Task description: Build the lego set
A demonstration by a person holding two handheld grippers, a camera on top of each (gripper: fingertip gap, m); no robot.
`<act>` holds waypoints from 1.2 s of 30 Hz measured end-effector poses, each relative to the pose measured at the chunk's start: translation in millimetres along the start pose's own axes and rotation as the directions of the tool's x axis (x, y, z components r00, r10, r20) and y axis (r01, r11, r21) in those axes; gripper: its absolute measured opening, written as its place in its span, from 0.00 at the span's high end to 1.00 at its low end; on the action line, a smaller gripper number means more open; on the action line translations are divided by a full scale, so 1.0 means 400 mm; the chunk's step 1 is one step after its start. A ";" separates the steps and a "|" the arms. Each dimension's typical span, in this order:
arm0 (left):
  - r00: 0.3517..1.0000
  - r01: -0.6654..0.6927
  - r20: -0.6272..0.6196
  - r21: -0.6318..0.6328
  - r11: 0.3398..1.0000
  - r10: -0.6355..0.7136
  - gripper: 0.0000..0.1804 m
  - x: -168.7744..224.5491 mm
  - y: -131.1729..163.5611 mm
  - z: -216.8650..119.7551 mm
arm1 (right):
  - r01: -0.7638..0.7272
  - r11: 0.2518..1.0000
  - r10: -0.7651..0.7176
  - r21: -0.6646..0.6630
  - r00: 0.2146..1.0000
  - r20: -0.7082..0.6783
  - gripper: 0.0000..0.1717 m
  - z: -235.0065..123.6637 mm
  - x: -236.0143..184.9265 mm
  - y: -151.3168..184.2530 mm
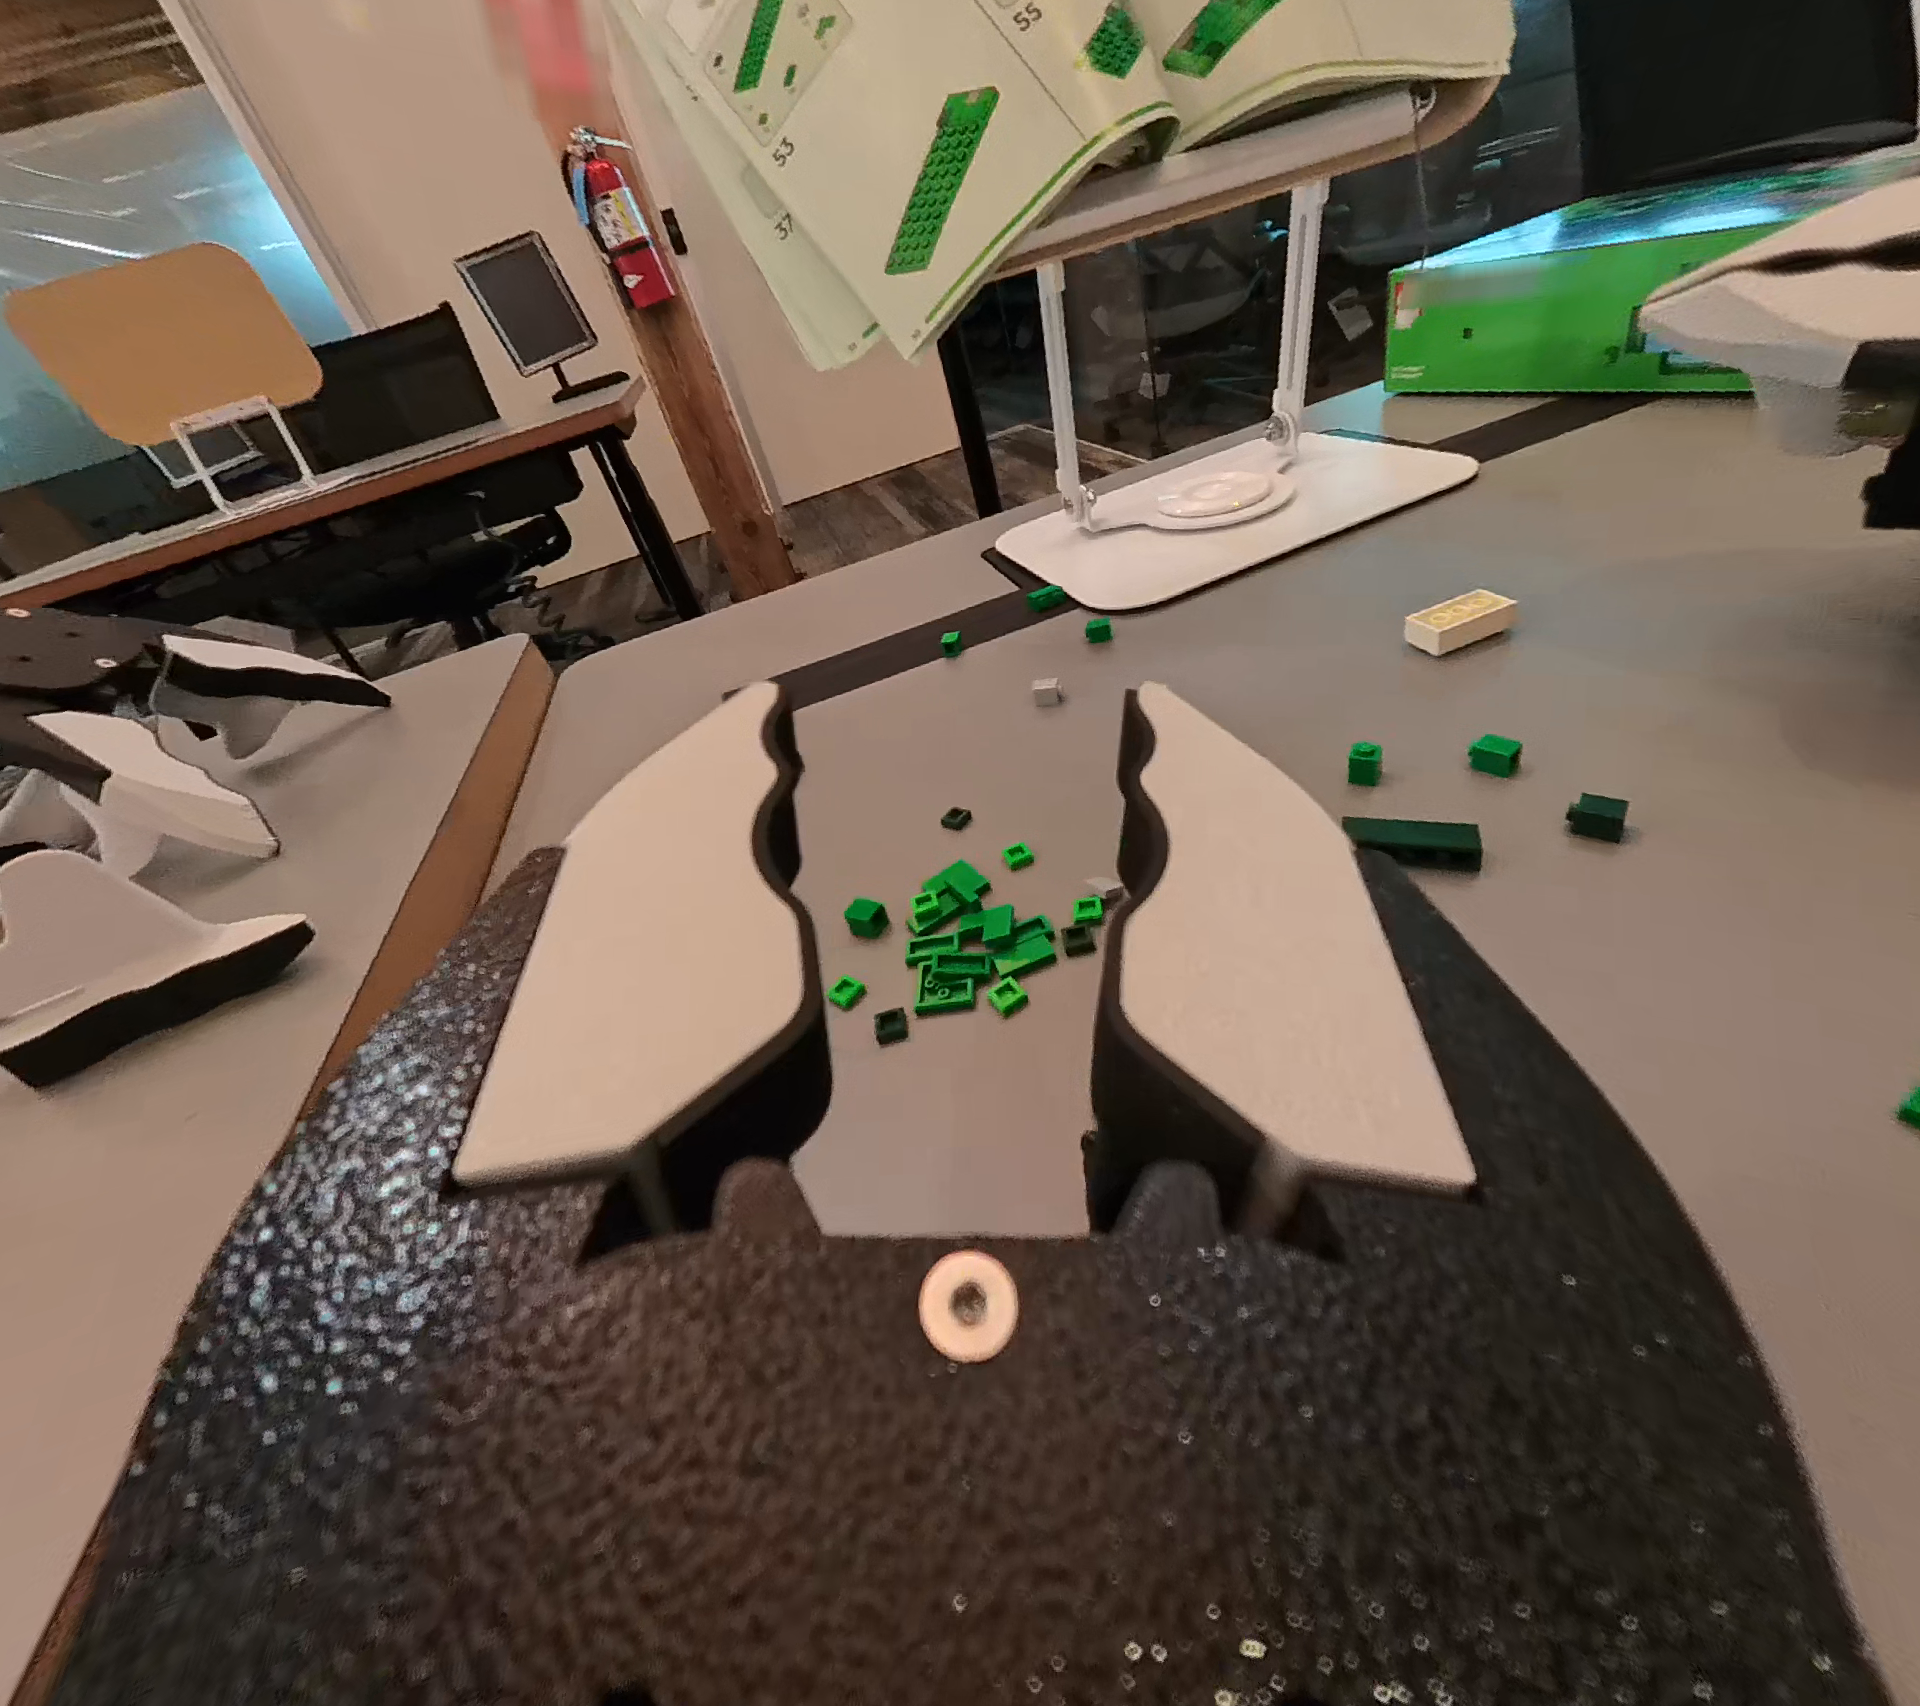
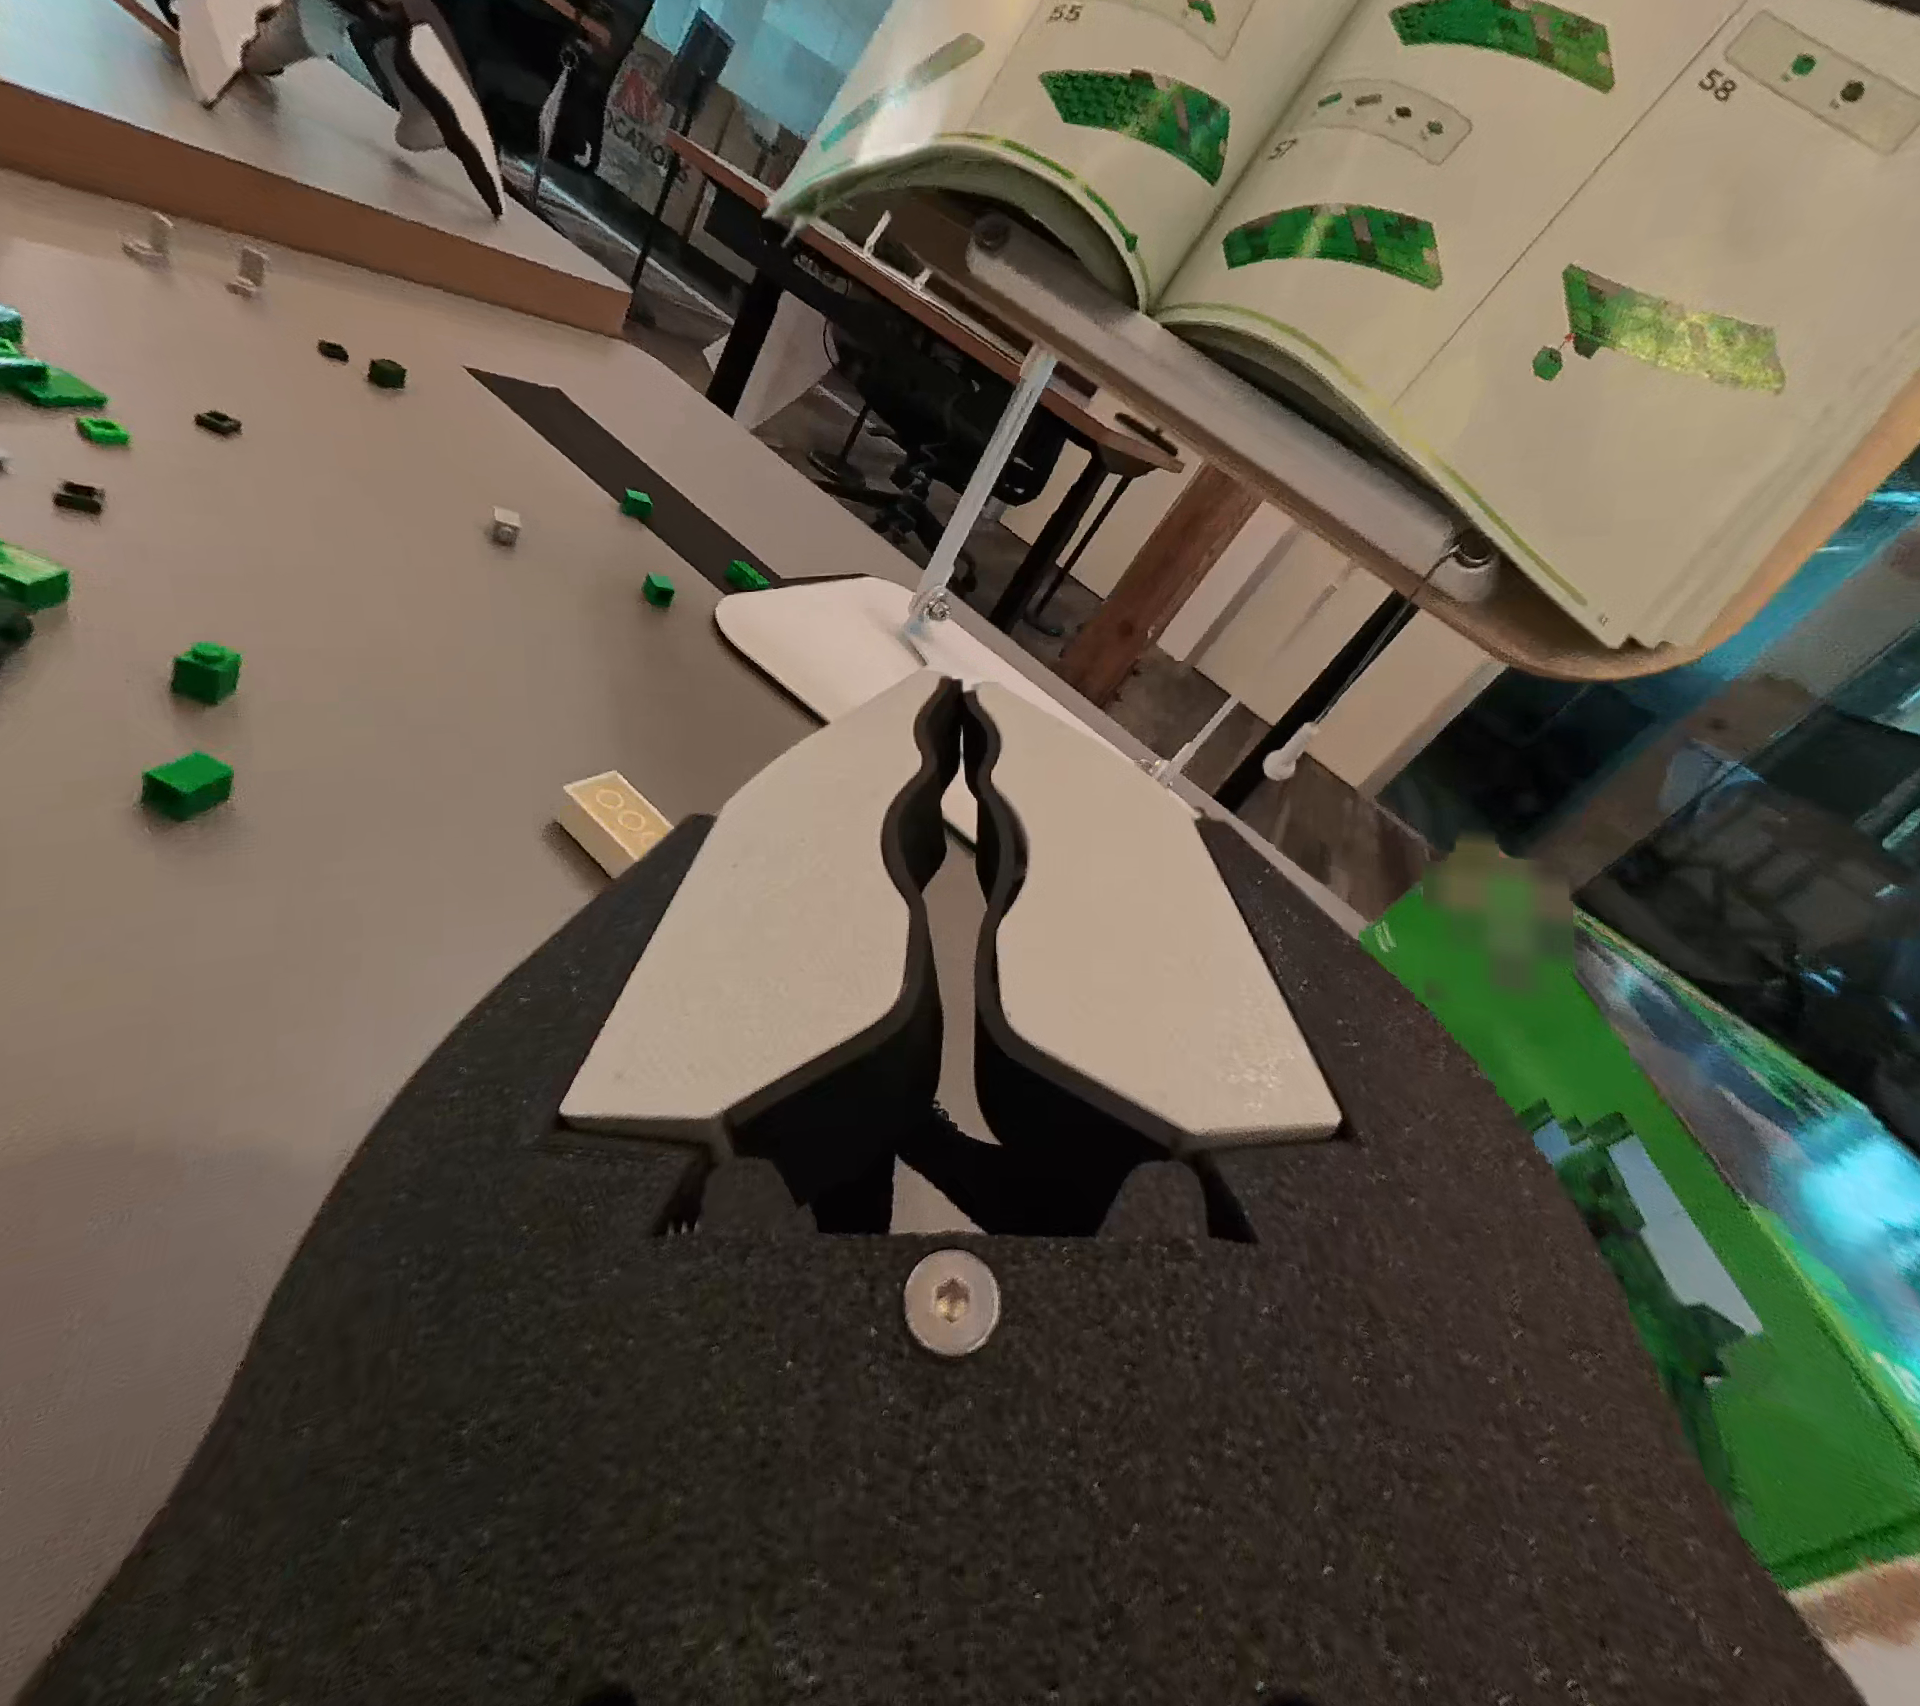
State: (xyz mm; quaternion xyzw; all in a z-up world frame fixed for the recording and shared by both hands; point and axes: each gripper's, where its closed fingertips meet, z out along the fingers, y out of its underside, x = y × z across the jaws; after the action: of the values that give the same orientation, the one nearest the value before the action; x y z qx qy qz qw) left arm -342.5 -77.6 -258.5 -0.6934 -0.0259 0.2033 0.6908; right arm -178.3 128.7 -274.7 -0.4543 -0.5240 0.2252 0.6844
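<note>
The left hand-held gripper (image 1: 956,700) hangs wide apart over one pile of small green bricks (image 1: 961,934) on the counter (image 1: 1558,981). The right hand-held gripper (image 2: 958,700) is pinched together on nothing, one cream brick (image 2: 615,820) just beside it

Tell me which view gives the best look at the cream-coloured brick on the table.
The left wrist view: the cream brick lies whole and unobstructed on the grey table, right of the open left claw. The right wrist view shows it only partly, its near end hidden behind the shut right claw.
</note>
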 end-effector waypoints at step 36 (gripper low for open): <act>0.971 0.072 0.224 0.027 0.997 -0.076 0.71 -0.198 0.015 -0.055 | 0.423 0.901 -0.013 -0.099 0.253 0.967 0.93 0.159 -0.508 -0.135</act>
State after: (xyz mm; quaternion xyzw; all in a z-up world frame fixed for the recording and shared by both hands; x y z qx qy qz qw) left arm -409.6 -123.8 -245.6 -0.6578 -0.1281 0.2548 0.6971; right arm -317.1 -32.5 -330.0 -0.2612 -0.9147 0.2570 0.1705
